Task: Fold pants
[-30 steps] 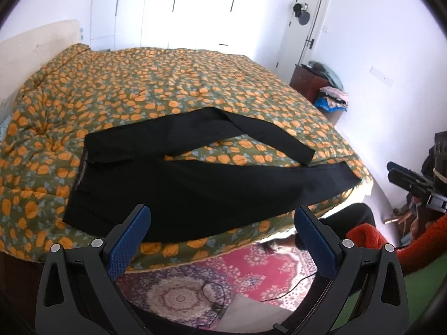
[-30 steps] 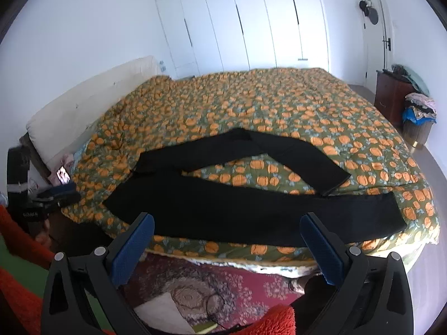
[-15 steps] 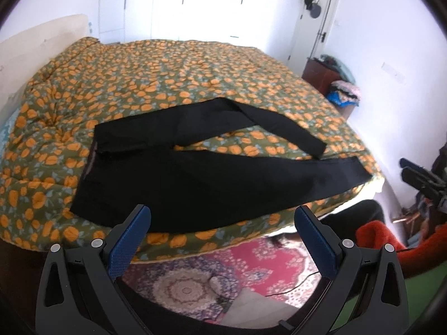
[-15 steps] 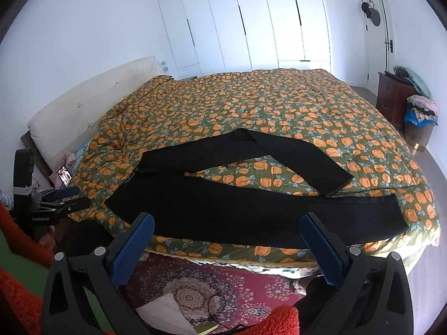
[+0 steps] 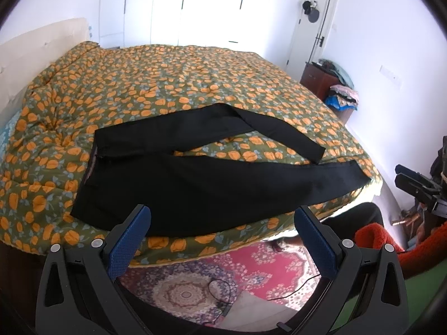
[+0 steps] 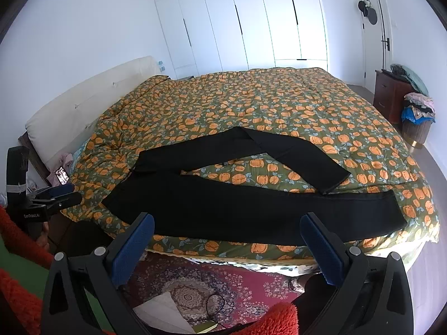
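Black pants [image 5: 212,184] spread on bed [image 5: 195,78] ahead of left gripper [image 5: 222,231] and right gripper [image 6: 226,237]; both wide apart, empty.

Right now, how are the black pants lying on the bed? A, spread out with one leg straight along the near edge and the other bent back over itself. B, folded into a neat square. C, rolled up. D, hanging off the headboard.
A: the black pants lie flat on the bed, the near leg straight, the far leg doubled back.
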`<state>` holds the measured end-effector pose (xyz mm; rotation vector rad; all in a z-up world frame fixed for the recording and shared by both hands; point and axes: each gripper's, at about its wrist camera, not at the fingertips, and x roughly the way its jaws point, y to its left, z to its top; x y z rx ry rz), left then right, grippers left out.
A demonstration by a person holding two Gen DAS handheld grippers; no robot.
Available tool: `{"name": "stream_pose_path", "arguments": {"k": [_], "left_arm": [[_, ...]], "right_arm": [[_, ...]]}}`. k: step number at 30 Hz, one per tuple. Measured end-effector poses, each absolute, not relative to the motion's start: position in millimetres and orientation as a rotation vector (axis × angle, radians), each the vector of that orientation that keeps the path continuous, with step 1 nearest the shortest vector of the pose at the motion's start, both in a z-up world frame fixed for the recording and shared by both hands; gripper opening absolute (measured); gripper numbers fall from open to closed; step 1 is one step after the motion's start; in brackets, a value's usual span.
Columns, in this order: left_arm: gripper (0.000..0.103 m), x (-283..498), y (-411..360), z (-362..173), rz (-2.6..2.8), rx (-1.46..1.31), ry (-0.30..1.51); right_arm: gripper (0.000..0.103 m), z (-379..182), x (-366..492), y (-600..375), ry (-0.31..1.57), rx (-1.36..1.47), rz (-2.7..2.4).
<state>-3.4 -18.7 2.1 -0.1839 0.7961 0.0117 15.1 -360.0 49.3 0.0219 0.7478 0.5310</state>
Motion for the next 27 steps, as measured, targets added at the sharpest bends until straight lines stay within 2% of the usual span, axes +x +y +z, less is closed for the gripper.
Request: {"name": "stream_pose_path", "arguments": {"k": [27], "left_arm": [[0.102,3.3,-22.1,1.8,0.034,-0.122,0.782]], "right_arm": [[0.103,41.2,27.1,-362.5,0.83,-0.023,0.377]]}}
